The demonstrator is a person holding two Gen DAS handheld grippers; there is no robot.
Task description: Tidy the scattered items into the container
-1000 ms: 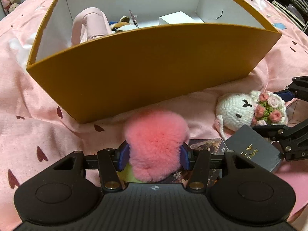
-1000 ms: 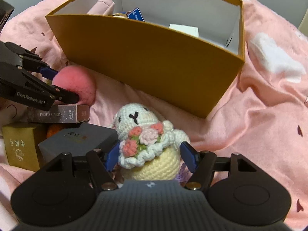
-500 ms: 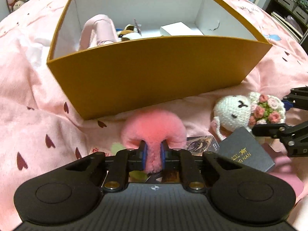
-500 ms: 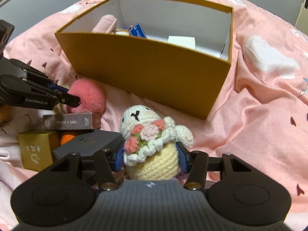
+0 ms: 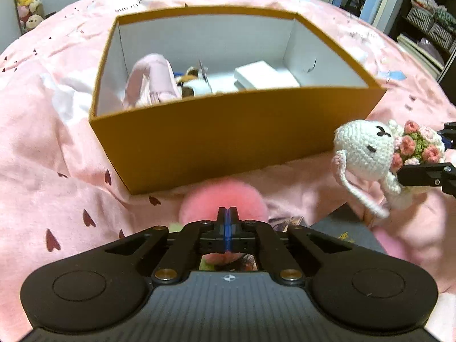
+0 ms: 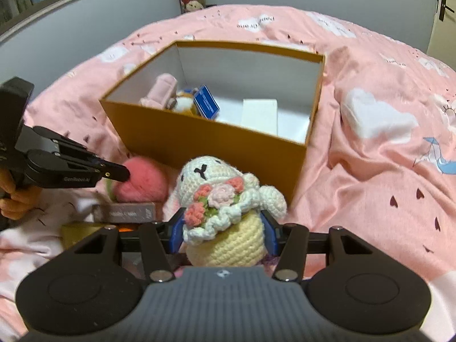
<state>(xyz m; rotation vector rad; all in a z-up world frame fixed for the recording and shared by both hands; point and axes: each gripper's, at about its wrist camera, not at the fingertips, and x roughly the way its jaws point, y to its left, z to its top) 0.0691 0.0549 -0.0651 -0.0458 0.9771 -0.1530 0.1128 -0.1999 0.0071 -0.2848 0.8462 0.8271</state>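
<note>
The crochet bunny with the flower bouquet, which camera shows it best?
The right wrist view: the crochet bunny sits centred and sharp, face, bouquet and yellow body all visible, gripped between the right tool's pads. The left wrist view catches it only at the right edge, sideways, its lower body partly hidden.

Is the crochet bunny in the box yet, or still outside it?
Outside. The crochet bunny sits clamped in the right gripper, in front of the orange box's near wall.
</note>
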